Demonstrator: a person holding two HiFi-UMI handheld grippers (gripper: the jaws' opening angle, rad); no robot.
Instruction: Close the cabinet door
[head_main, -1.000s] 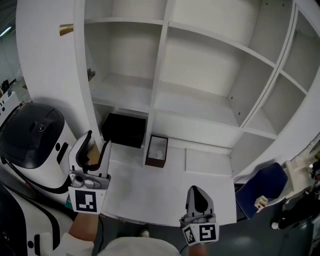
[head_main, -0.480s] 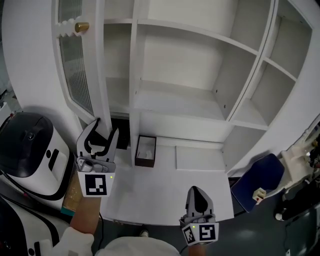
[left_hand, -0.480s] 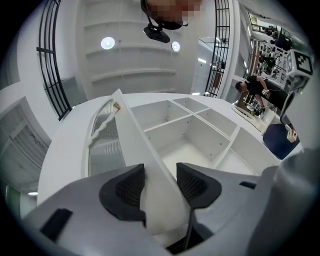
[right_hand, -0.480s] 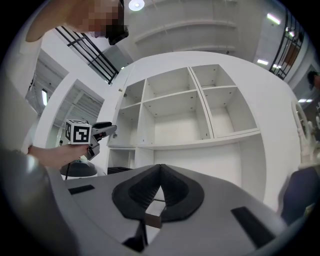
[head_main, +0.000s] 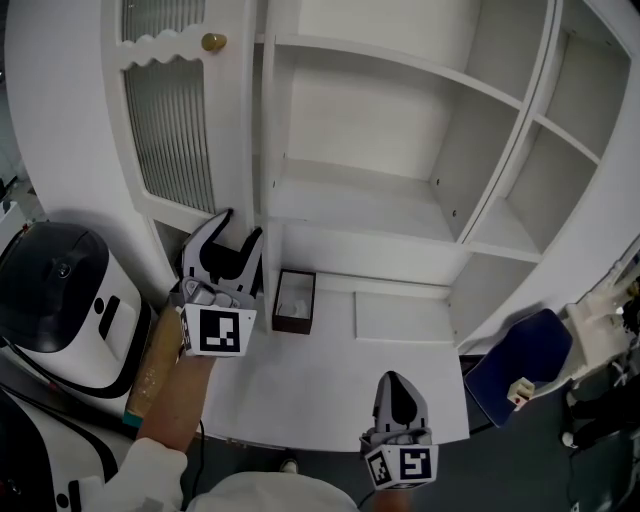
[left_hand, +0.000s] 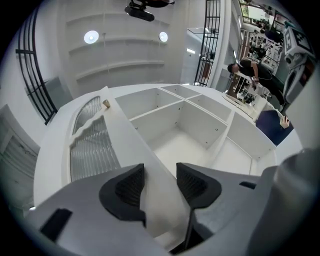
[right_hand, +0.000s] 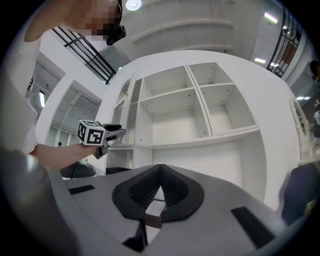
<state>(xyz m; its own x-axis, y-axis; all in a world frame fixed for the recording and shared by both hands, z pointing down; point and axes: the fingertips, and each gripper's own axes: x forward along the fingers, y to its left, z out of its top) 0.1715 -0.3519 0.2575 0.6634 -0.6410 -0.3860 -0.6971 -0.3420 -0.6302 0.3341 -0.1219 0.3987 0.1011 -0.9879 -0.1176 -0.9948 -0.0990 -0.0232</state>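
Observation:
The white cabinet door (head_main: 175, 120), with a ribbed glass pane and a brass knob (head_main: 213, 42), stands partly swung toward the open cabinet (head_main: 380, 120). My left gripper (head_main: 240, 224) is at the door's lower free edge. In the left gripper view that edge (left_hand: 150, 175) fills the gap between both pads, so the left gripper (left_hand: 160, 172) is shut on it. My right gripper (head_main: 398, 385) hangs low over the counter's front edge, shut and empty, its tips meeting (right_hand: 160, 170). The right gripper view also shows the left gripper (right_hand: 117, 131) at the door.
A small brown open box (head_main: 293, 301) sits on the white counter (head_main: 330, 390) just right of the left gripper. A black-and-white appliance (head_main: 60, 290) stands at the left. A blue chair (head_main: 510, 370) is at the lower right. The cabinet shelves are bare.
The left gripper has moved right, and the door has swung from nearly edge-on to showing its glass front, now hiding the black box behind it. The right gripper has hardly moved.

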